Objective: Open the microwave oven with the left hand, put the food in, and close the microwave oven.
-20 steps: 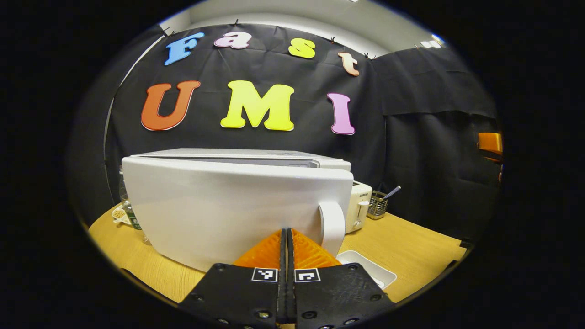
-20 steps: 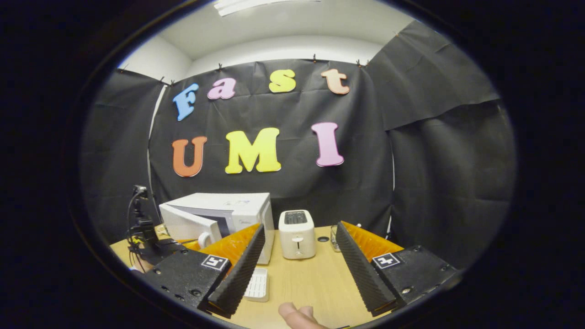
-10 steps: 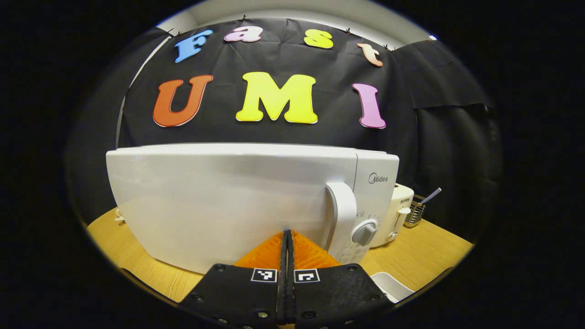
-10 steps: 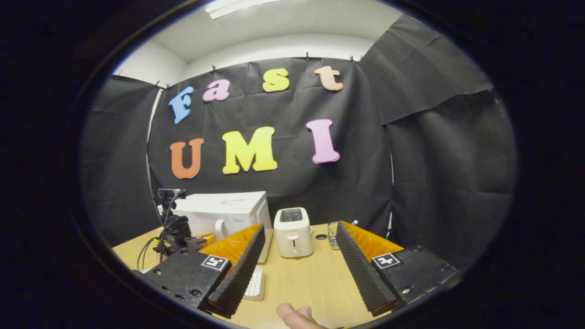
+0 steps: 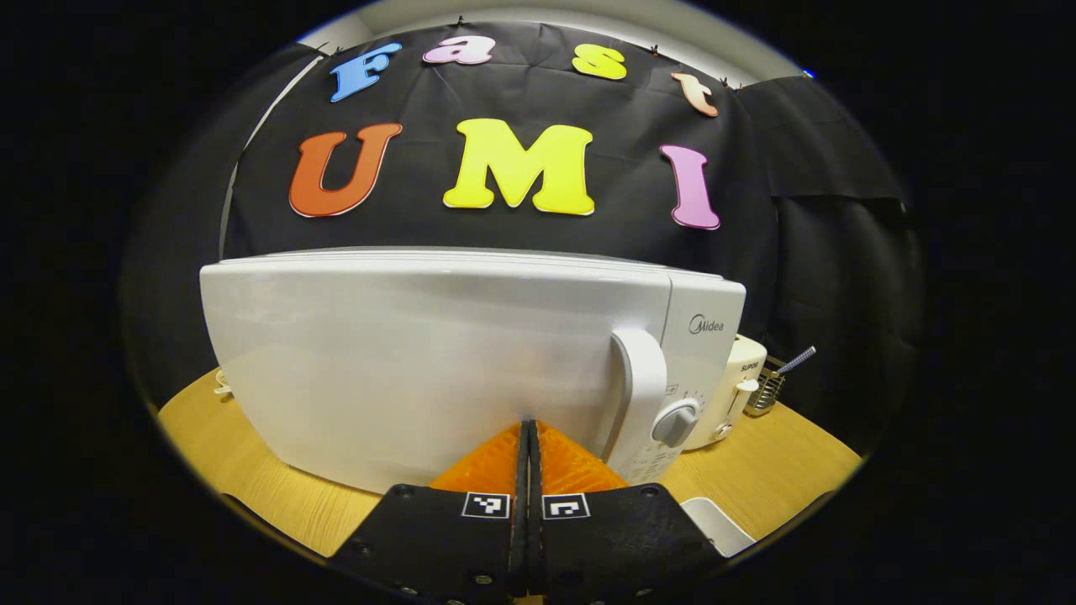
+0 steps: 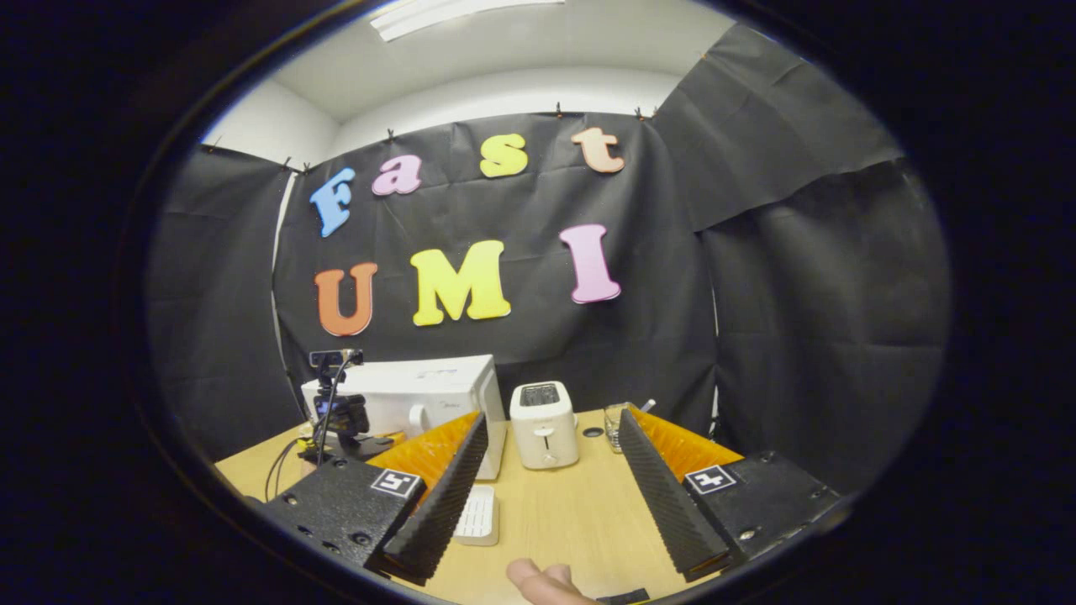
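Two closed left gripper point(image 5: 528, 437) fingers press rigid microwave point(image 5: 437, 353) door; handle point(image 5: 639, 395) just right. Right gripper point(image 6: 546, 462) wide, empty.

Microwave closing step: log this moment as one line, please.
white microwave oven: door shut | left gripper: shut, tips at door | right gripper: open, empty | white toaster: beside microwave

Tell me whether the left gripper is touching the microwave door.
Cannot tell. In the left gripper view the shut left gripper overlaps the microwave door near the handle, but neither contact nor a gap shows plainly.
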### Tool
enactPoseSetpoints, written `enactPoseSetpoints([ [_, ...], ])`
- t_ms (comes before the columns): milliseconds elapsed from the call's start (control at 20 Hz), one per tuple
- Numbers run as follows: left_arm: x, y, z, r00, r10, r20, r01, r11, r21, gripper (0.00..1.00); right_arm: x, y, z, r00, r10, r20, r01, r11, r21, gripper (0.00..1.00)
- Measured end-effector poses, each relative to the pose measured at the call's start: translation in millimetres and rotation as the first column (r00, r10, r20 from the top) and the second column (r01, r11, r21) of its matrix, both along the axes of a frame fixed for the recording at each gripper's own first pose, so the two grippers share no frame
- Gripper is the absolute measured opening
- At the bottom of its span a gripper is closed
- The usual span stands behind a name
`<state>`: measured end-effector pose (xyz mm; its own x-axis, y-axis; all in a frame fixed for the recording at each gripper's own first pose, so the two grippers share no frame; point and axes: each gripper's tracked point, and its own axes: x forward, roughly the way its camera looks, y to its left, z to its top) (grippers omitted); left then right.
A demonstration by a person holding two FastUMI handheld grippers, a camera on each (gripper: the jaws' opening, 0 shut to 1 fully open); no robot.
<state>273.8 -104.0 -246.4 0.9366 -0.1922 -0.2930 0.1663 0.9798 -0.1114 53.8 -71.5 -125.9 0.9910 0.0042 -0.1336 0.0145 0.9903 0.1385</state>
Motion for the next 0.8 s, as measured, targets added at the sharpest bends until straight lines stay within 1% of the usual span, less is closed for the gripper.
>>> enactPoseSetpoints([
  [100, -16.5, 2.7, 20.1, 1.0, -0.01, 0.009, 0.011, 0.999, -0.04, 0.0, -10.9, -2.9, -0.9, 1.0, -0.016, -0.008, 0.016, 1.0, -0.008, 0.99],
  [200, -37.1, 10.3, 46.6, 0.999, -0.004, 0.039, 0.006, 0.999, -0.052, 0.0, -22.4, -1.8, 1.7, 1.0, -0.019, -0.009, 0.019, 1.0, -0.008, 0.99],
  [250, -47.2, 13.6, 53.5, 0.999, 0.005, 0.04, -0.003, 0.999, -0.052, 0.16, -27.7, -1.8, 3.2, 1.0, -0.023, -0.01, 0.023, 1.0, -0.01, 0.99],
  [300, -59.9, 16.0, 62.4, 0.999, 0.006, 0.039, -0.005, 0.999, -0.045, 0.43, -33.7, -1.4, 4.8, 1.0, -0.026, -0.008, 0.026, 1.0, -0.009, 0.99],
  [400, -84.0, 30.5, 79.1, 0.998, 0.058, 0.034, -0.058, 0.998, -0.014, 0.96, -43.7, 1.2, 8.8, 1.0, -0.024, -0.006, 0.024, 1.0, -0.002, 0.99],
  [450, -95.2, 35.2, 86.1, 0.997, 0.075, 0.031, -0.075, 0.997, 0.007, 0.94, -47.6, 2.6, 10.5, 1.0, -0.025, -0.002, 0.025, 1.0, 0.002, 0.99],
  [550, -120.2, 39.1, 103.7, 0.996, 0.081, 0.046, -0.083, 0.996, 0.03, 0.93, -57.0, 5.9, 12.7, 1.0, -0.029, -0.003, 0.029, 1.0, 0.007, 0.99],
  [800, -188.9, 40.5, 160.9, 0.987, 0.043, 0.154, -0.045, 0.999, 0.006, 0.93, -86.6, 5.8, 25.2, 0.999, -0.051, 0.013, 0.052, 0.999, -0.01, 0.99],
])
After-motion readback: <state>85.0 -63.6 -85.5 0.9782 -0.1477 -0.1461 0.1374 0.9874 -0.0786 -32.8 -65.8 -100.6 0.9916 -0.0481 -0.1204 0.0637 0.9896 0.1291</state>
